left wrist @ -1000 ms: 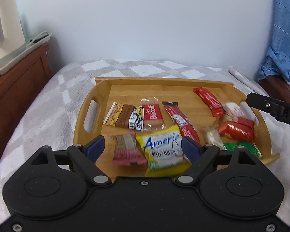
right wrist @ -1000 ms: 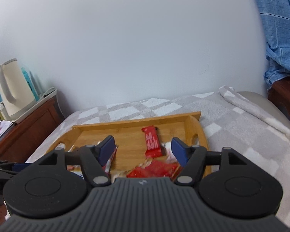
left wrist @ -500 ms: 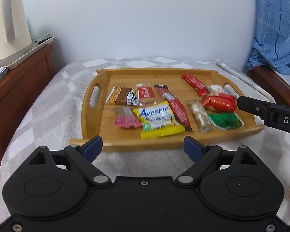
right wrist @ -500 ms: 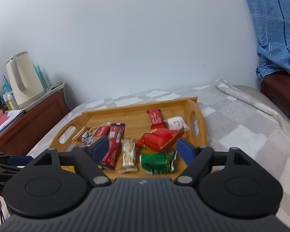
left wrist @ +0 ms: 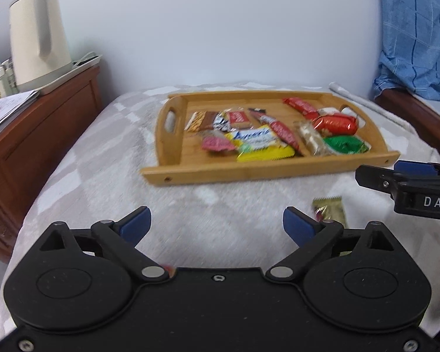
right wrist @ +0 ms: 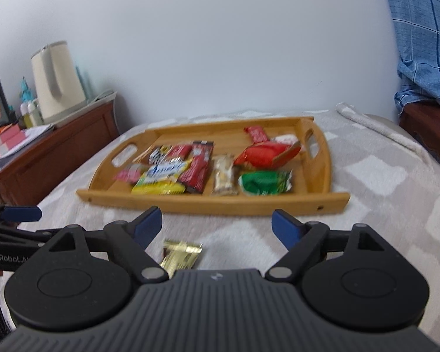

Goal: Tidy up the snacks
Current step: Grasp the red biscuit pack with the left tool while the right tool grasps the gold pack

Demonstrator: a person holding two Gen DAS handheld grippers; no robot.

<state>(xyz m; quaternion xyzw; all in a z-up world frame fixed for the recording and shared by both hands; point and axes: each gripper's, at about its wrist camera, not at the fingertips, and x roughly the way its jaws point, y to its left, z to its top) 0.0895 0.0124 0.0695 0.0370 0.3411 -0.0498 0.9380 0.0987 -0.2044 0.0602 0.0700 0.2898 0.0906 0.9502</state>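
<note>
Snacks lie together in the bamboo tray (left wrist: pixel 249 173) on the grey checkered blanket (left wrist: pixel 108 176), ahead of both grippers. Left gripper (left wrist: pixel 217 224) has its blue pads wide apart and holds nothing. Right gripper (right wrist: pixel 217 224) is spread the same way, also empty. One gold wrapper (right wrist: pixel 180 253) lies on the blanket outside the tray, just ahead of the right gripper's left finger. A cream kettle (left wrist: pixel 38 38) stands far to the left.

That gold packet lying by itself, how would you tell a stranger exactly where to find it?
Start at the wooden tray of snacks on the grey checked blanket. Come forward off the tray's near rim onto the bare blanket, toward the grippers. There lies the gold packet, shiny foil and the only snack in view outside the tray; its neighbours inside are red, green, yellow or pink.
</note>
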